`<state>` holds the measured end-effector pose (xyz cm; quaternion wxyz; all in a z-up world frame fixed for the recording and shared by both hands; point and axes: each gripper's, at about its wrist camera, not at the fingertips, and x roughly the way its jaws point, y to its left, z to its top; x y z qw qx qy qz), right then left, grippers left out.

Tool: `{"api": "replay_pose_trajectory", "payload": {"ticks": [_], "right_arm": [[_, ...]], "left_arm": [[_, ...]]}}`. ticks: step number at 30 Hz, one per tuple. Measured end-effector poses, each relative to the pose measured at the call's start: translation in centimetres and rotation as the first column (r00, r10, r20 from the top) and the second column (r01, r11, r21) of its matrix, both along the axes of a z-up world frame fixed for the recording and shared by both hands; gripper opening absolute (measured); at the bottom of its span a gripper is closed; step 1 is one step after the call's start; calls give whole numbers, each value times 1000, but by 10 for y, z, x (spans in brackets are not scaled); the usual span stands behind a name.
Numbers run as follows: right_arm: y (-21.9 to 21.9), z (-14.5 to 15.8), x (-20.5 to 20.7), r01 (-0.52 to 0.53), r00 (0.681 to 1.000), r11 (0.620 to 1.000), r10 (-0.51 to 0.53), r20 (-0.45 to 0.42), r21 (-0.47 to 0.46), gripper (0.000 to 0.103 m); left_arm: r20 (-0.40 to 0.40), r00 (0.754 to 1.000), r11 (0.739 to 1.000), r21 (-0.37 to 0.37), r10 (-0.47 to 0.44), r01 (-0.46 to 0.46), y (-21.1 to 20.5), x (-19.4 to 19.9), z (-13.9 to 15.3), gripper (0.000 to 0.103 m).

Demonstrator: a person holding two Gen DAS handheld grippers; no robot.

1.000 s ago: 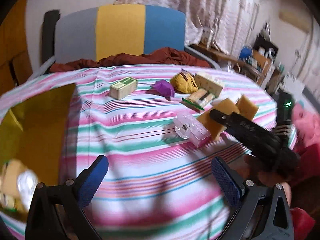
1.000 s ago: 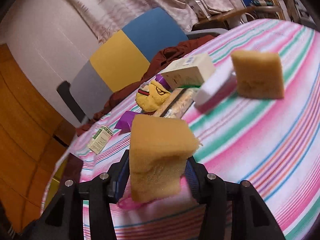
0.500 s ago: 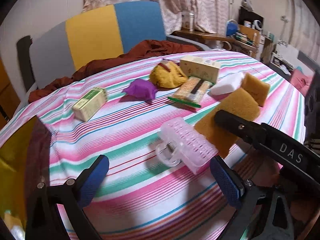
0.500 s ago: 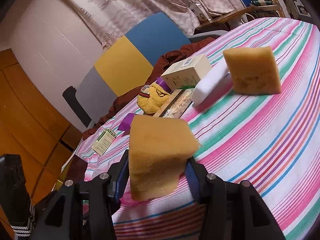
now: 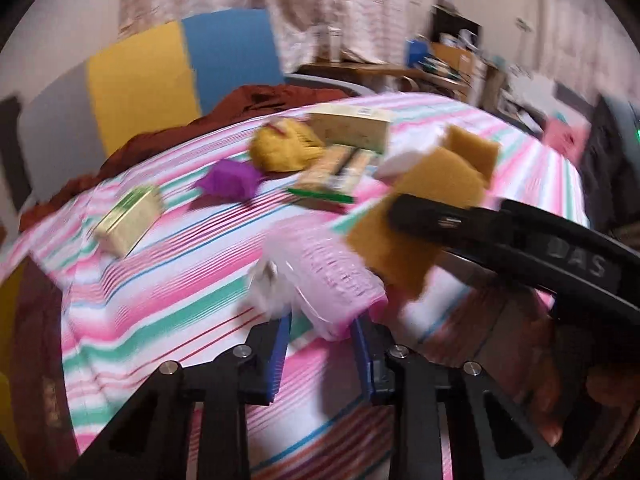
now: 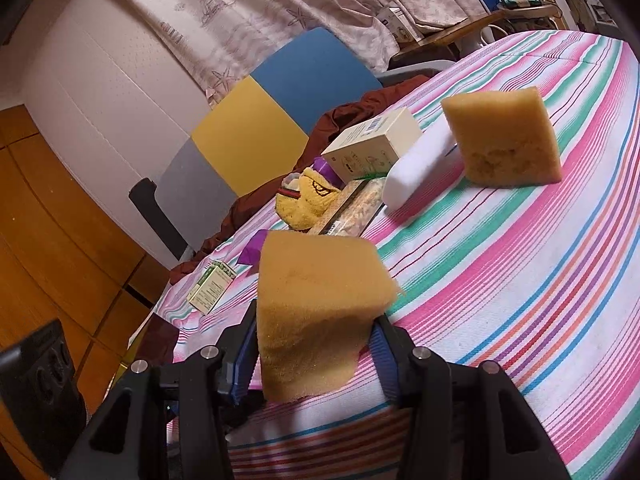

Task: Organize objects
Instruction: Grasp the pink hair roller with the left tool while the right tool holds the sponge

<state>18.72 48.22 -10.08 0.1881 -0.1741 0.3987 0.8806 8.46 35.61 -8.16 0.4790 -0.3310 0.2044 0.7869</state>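
Observation:
My left gripper [image 5: 320, 344] has closed on a pink clear plastic hair clip [image 5: 320, 276] at the near edge of the striped table; the view is blurred. My right gripper [image 6: 312, 352] is shut on a yellow sponge [image 6: 316, 304] and holds it above the table; the sponge and the black gripper body [image 5: 520, 240] also show in the left wrist view. A second yellow sponge [image 6: 504, 136] rests on the table further back beside a white block [image 6: 420, 164].
On the striped tablecloth [image 6: 520, 260] lie a cream box [image 6: 372, 144], a snack packet [image 6: 356, 208], a yellow plush [image 6: 308, 200], a purple item [image 5: 228, 180] and a small green-and-cream box [image 5: 128, 220]. A tri-colour chair [image 6: 260, 120] stands behind. A yellow bin [image 5: 8, 320] is at the left.
My left gripper has moved forward to the pink hair clip and its fingers have closed from wide open onto it. The right gripper still holds the sponge, almost unmoved.

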Motion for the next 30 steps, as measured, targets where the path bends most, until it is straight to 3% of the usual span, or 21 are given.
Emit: {"api": "replay_pose_trajectory", "payload": {"ticks": [7,9,11,17,20,22,25,30], "right_arm": [[1,-1,1,1,1000,1000,-1,-2,3,50],[1,-1,1,1,1000,1000,-1,-3,4,50],[1,-1,3,1,1000,1000,-1,-6,4,50],[1,-2,5,3,1000,1000,-3,-16,3,50],[-1,-1,15,66,997,998,-66,-29,14,50],[-2,-1,25,133,990,991,-132,-43,12,49],[-2,-2,38,200,978,980,-199,-68,8,49],[1,-2,34,184,982,983,-183,-53,8,49]], "left_arm": [[30,998,998,22,63,-64,-17,-14,-2,31],[18,998,998,15,58,-58,-14,-11,-1,37],[21,999,999,15,45,-45,-8,-11,0,65],[60,998,998,61,27,-30,-2,-13,11,82],[149,988,993,107,43,-60,-8,-24,13,84],[167,982,990,88,92,-107,-7,-32,12,84],[220,971,988,97,94,-118,-4,-37,11,84],[298,953,992,93,59,-91,20,-35,12,88]]}}
